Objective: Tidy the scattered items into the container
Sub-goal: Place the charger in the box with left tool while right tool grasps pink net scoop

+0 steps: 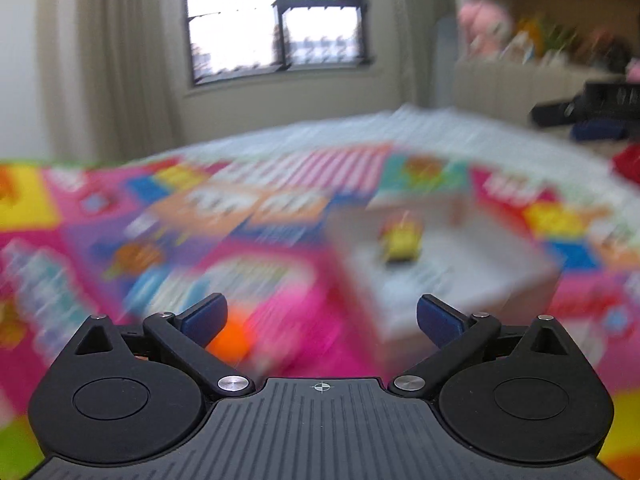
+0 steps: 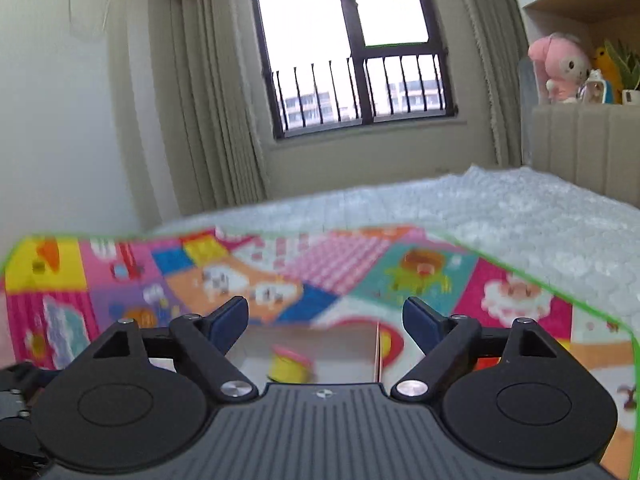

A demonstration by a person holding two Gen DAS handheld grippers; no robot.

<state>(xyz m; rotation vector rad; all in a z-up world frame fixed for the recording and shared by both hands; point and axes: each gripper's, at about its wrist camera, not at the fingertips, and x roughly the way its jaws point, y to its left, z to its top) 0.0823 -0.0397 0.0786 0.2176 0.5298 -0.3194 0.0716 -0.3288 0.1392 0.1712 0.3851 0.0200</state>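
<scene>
- Nearest in the left wrist view, the left gripper [image 1: 322, 320] is seen with jaws spread wide and nothing held between them.
- Just past its left blue pad, an orange item [image 1: 230, 344] is seen on the play mat [image 1: 280, 320], low and slightly left of centre; heavy blur hides its shape.
- Right gripper [image 2: 325, 322] is likewise seen spread wide and empty, hanging over the near edge of the box [image 2: 312, 340].
- Box [image 1: 440, 276] is seen as an open cardboard container resting on the mat, ahead and right of the left gripper.
- One yellow item [image 1: 400, 242] is seen inside the box already; in the right wrist view it [image 2: 290, 366] reads as a small yellow tub with a pink top.
- Step in hand is judged to be the pick of the orange item by the left gripper, since it lies nearest and outside the box.
- For a good pick, the gripper should be shifted left and lowered until the item sits centred between the pads, and motion should be slowed before closing.
- Right gripper is best kept out of the drop path over the box.
- Farther off, a white bedspread [image 2: 500, 216], a window [image 2: 356, 48] and a pink plush [image 2: 558, 66] are seen.
</scene>
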